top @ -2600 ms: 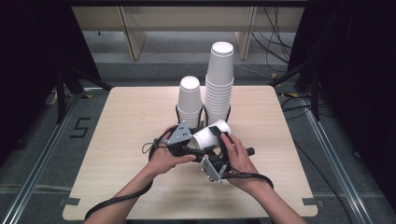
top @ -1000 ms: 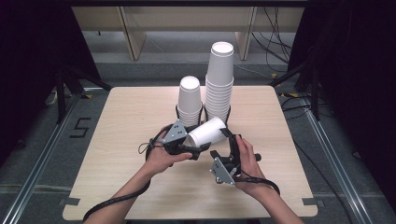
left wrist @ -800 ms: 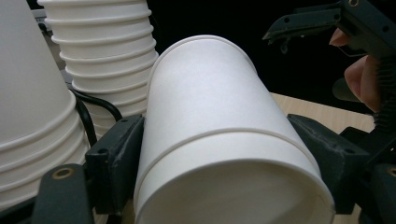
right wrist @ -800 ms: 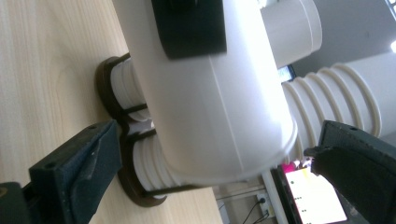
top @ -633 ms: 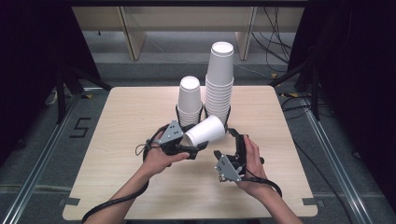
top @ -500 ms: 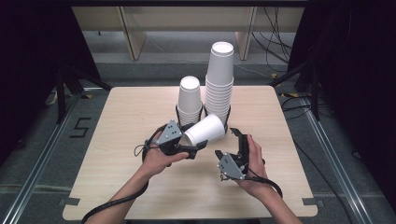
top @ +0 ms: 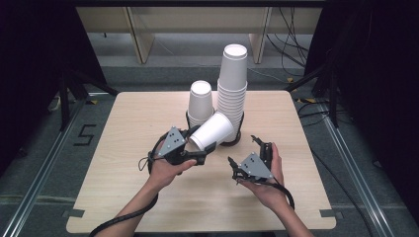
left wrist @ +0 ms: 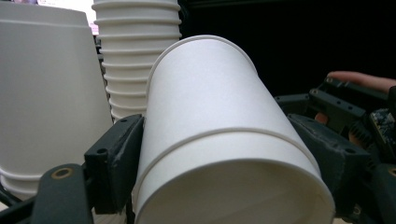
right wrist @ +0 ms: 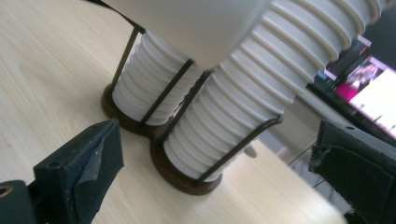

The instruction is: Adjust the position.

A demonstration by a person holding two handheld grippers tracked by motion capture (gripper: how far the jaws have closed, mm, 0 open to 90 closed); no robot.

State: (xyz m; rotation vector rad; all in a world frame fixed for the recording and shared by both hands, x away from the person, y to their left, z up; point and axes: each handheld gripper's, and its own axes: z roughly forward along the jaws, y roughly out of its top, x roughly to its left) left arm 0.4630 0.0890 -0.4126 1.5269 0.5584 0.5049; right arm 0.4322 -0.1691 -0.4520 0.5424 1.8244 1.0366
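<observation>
The left hand-held gripper is clamping a single paper cup across its wall near the rim, jaws closed on it. The cup is lying tilted above the desk, its long axis running from the rim at the jaws up and away toward its closed base, which is pointing at the two stacks. The short stack and the tall stack are standing upright in wire holders just beyond the cup. The right hand-held gripper is sitting apart to the right of the cup, gripping nothing; its jaws have just been closing slightly but are standing wide, with nothing between them. The left hand is the nearer to both stacks. Judged from this, the coming move is turning on aligning the cup's axis with a stack's vertical axis.
</observation>
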